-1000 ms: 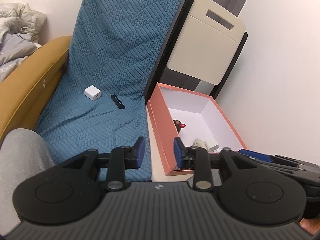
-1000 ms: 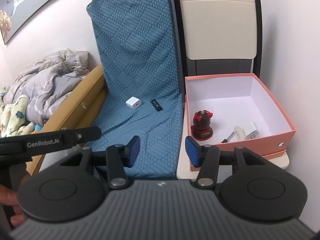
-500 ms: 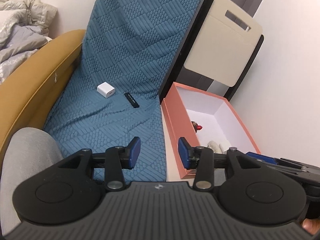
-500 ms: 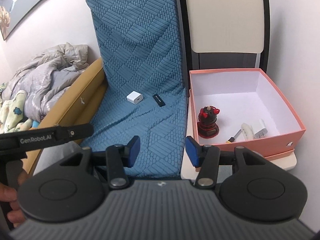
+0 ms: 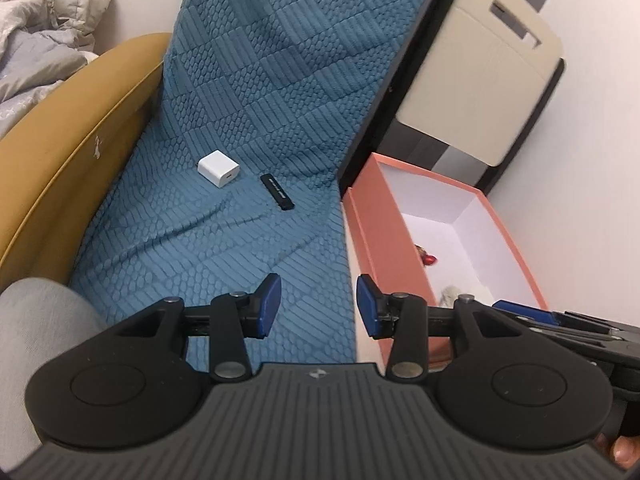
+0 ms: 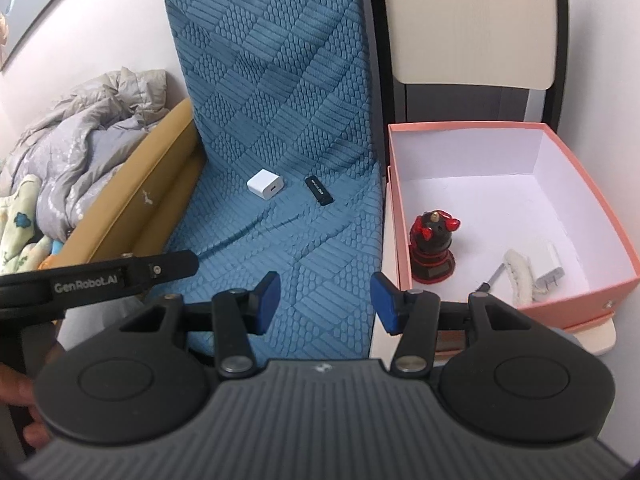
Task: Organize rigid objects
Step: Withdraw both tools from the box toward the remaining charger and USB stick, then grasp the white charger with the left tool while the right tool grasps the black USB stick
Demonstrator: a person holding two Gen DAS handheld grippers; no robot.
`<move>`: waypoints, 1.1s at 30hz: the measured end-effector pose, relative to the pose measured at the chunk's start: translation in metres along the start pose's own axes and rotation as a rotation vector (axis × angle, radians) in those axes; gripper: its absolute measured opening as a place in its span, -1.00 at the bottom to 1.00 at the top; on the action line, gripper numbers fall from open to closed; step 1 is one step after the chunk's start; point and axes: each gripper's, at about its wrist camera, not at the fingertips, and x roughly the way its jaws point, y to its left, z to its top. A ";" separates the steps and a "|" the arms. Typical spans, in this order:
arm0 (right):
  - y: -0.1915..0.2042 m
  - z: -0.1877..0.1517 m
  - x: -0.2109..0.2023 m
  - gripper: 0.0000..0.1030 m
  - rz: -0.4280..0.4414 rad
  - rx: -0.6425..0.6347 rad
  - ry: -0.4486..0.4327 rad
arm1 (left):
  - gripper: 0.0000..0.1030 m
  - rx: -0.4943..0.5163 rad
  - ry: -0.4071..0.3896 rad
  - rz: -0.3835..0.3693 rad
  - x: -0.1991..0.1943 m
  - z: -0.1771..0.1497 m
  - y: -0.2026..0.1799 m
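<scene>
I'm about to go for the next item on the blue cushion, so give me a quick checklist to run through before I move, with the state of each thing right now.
1. Left gripper open and holding nothing: ok.
2. Right gripper open and holding nothing: ok.
3. White charger cube lying free on the blue cushion, nothing on top of it: ok.
4. Black USB stick lying beside the cube and apart from it: ok.
5. Pink box open, with bare floor left behind the red and black figurine: ok.
6. Whether the cushion's wrinkles will tip the cube as the fingers close: cannot tell.
</scene>
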 end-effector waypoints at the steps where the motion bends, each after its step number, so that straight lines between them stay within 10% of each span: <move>1: -0.001 0.003 0.006 0.02 0.001 -0.002 0.006 | -0.08 -0.011 0.002 -0.004 0.006 0.003 0.003; 33: -0.004 0.079 0.254 0.31 0.032 -0.045 0.149 | 0.14 0.020 0.098 0.092 0.257 0.107 0.110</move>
